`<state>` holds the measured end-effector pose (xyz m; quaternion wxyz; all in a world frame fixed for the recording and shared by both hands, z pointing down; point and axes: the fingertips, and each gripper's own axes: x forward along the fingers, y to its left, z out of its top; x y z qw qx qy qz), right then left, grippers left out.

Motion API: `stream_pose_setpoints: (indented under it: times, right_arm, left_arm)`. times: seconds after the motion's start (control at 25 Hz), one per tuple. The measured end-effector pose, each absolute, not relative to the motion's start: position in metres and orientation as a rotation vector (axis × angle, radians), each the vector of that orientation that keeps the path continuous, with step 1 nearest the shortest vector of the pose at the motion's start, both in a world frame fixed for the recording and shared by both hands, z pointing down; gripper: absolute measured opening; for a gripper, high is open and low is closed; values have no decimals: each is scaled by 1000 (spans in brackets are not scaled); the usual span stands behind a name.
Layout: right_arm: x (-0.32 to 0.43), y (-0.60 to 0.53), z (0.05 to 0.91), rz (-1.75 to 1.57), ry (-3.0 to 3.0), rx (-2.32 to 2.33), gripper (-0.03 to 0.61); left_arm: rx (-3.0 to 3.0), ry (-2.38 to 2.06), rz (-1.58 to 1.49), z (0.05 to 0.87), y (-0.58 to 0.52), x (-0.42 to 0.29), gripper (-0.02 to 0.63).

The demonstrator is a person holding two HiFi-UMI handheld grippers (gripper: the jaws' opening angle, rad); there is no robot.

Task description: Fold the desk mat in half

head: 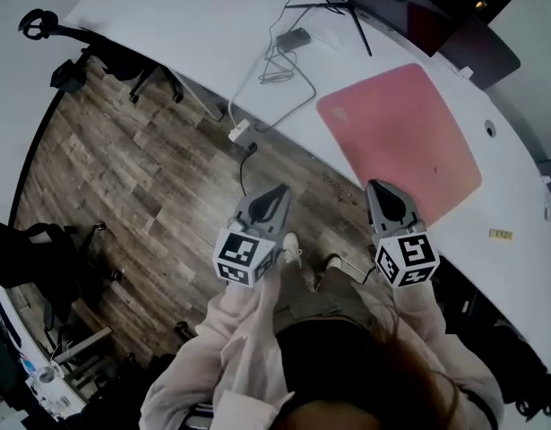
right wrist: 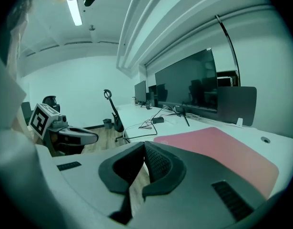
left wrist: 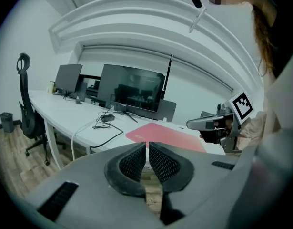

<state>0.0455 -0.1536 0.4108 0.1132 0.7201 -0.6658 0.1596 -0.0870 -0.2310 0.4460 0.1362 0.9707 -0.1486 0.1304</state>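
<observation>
While the desk mat (head: 400,141) lies flat and unfolded on the table (head: 194,34), far and right of both grippers, its near edge sits just beyond the right gripper (head: 379,191), the nearer one. Left gripper (head: 277,193): over floor. Both pressed together, empty.

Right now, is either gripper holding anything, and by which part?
Nothing is held. The left gripper and the right gripper are both shut and empty; the pink mat lies flat on the desk, untouched.
</observation>
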Motion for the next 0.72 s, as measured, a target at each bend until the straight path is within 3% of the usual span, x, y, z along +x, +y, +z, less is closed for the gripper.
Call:
stream_pose_setpoints:
  times: [0.2,0.72]
  right_arm:
    - [59,-126,431,475,-1877,2062,28]
    - [66,-49,499,574,-1831,1828,206]
  left_arm:
    - [2774,-379,397,462,-208,-68,43]
    - [2693,-353,445,506,-133,-35,43]
